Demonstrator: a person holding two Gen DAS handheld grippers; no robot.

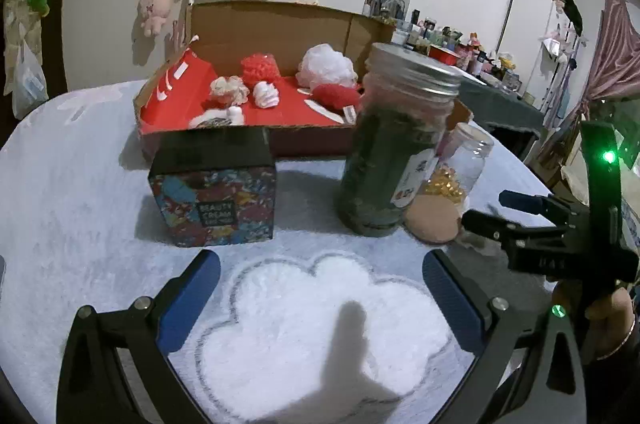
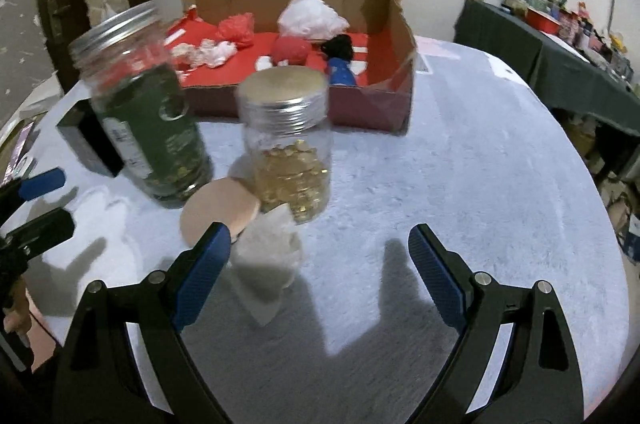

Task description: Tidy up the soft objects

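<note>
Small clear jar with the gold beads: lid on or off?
On. The small clear jar of gold beads stands upright with its silver screw lid seated on top.

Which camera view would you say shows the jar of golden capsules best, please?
The right wrist view: the jar of golden capsules stands whole near centre, lid and contents clear. In the left wrist view the same jar is mostly hidden behind the dark green jar.
</note>
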